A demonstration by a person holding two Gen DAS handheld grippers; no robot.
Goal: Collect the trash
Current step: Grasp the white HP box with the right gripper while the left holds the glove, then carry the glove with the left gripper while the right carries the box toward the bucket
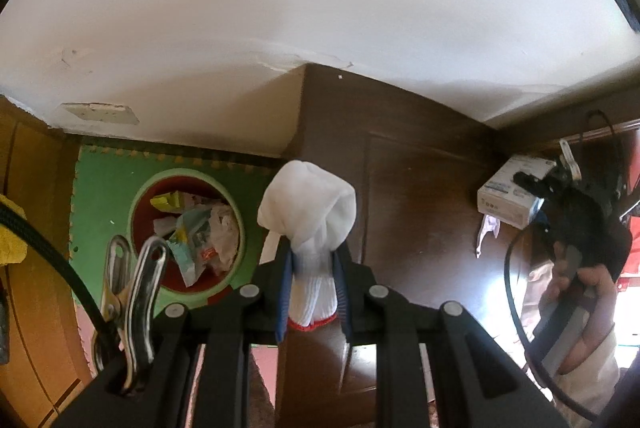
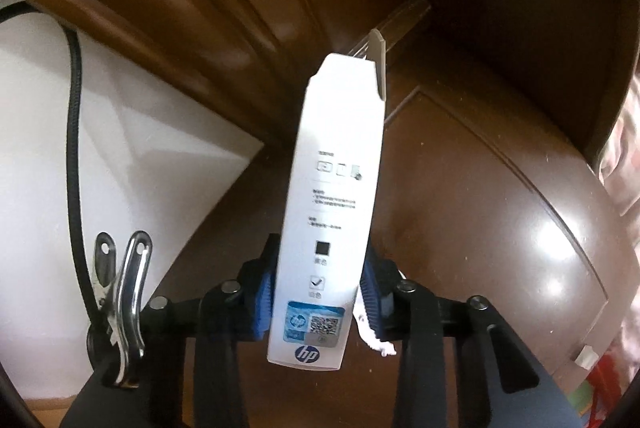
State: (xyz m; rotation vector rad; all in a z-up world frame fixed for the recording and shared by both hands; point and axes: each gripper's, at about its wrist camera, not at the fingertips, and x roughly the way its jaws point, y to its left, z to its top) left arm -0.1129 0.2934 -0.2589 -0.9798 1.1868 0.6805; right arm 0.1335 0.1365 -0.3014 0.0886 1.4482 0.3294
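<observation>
Between the blue pads of the left gripper (image 1: 313,292) a white knitted glove (image 1: 310,224) with a red cuff edge is clamped, above a dark wooden cabinet (image 1: 420,195). Nearby on the left, a round bin (image 1: 188,228) with wrappers is seen. A white HP box (image 2: 332,211) is clamped by the right gripper (image 2: 318,292), above the cabinet top.

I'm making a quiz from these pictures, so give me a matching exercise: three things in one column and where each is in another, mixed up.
Things:
1. white sock
2. white box
3. bin

Places:
A. on the green mat, with wrappers inside
B. between the left gripper fingers
C. between the right gripper fingers

Pairs: 1-B, 2-C, 3-A
</observation>
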